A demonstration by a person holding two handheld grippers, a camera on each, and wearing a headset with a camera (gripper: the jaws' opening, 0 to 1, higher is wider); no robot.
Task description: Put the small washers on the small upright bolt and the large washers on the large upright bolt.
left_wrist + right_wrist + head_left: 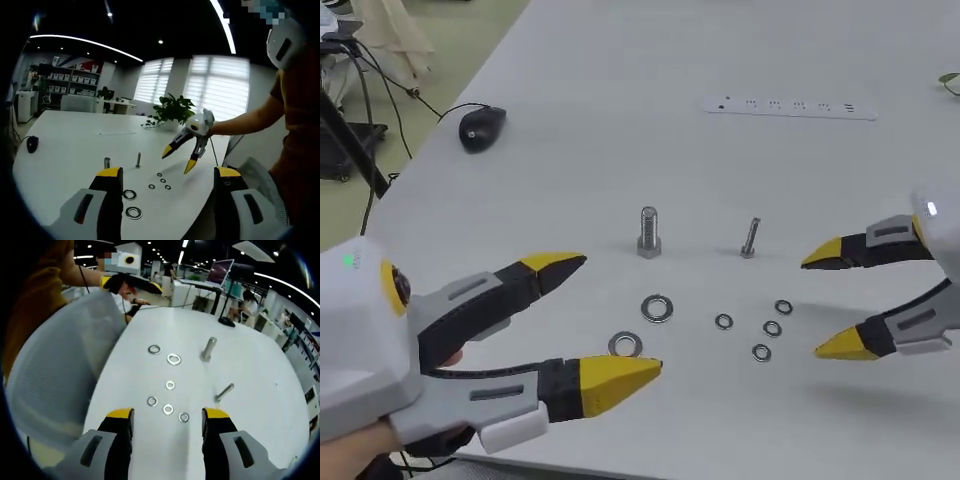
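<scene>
Hovering over the bench (pixel 620 150), your left tool (pixel 620 314) and right tool (pixel 811 306) both gape wide and empty, while the large washers (pixel 657 308) and small washers (pixel 771 328) lie flat near the large bolt (pixel 649 232) and small bolt (pixel 751 238).

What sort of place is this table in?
Most likely an open-plan office: the white table carries a computer mouse and a power strip, a monitor stands beyond it, and a potted plant sits by windows with blinds.

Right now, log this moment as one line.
left gripper open, empty | right gripper open, empty | large washers on table | small washers on table | large bolt bare | small bolt bare
</scene>
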